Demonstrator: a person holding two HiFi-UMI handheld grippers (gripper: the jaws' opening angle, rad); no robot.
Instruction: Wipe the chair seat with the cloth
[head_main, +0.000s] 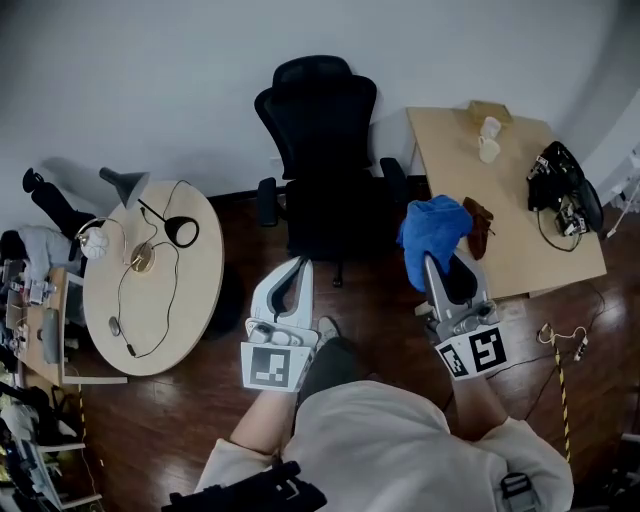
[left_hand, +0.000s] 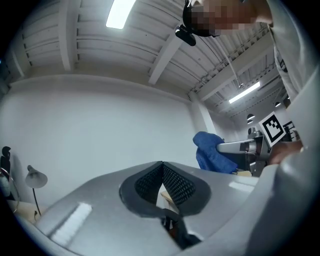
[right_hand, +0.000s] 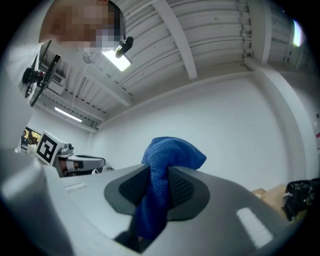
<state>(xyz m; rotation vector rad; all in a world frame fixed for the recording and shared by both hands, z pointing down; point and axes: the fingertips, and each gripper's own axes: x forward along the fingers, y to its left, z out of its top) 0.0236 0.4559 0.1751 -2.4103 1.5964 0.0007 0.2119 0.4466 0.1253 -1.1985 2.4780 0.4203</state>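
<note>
While the right tool (right_hand: 159, 172) clenches the cloth (right_hand: 170, 152) by one fold, the left tool (left_hand: 162, 164) is closed, empty. It seems soft and light.

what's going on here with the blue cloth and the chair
A person stands facing a black chair with a gripper in each hand. The right gripper is shut on a blue cloth, held up in the air and not on the seat. The left gripper is shut and empty. Wiping has not yet begun.
</note>
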